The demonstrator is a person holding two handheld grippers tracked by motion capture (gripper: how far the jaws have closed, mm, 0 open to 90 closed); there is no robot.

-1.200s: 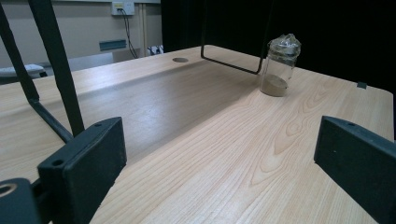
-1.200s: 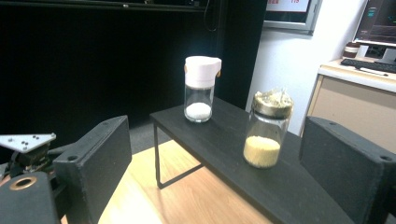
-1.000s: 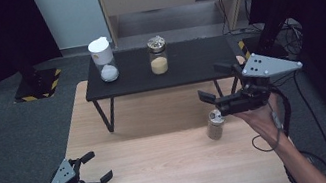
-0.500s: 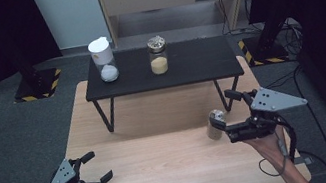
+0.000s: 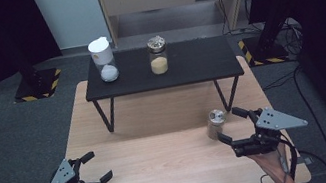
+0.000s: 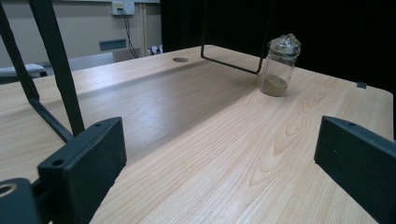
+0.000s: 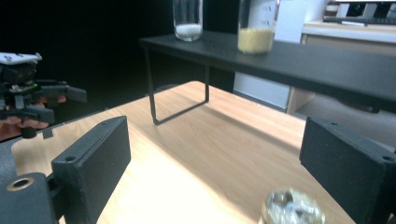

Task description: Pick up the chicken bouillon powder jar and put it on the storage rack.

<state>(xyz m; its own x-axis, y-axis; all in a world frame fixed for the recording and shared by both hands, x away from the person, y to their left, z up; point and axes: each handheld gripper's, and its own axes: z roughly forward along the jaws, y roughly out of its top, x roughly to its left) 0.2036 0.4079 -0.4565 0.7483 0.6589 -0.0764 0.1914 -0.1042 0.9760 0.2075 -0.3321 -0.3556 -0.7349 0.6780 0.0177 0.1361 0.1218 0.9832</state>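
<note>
A small glass jar with a silver lid and a little brownish powder stands on the light wooden table, near the black shelf's right leg. My right gripper sits open just to its right, and the jar's lid shows low between the jaws, untouched. My left gripper is open at the table's near left corner, with nothing between its jaws. From the left gripper the same jar stands far across the table.
A low black shelf spans the table's far half on thin wire legs. It bears a white-lidded jar of white powder and a jar of yellow grains. The left hand's gripper shows far off.
My right gripper has come down from near the shelf's right end toward the table's near edge and now sits low beside the jar. The jar and left gripper have stayed put.
</note>
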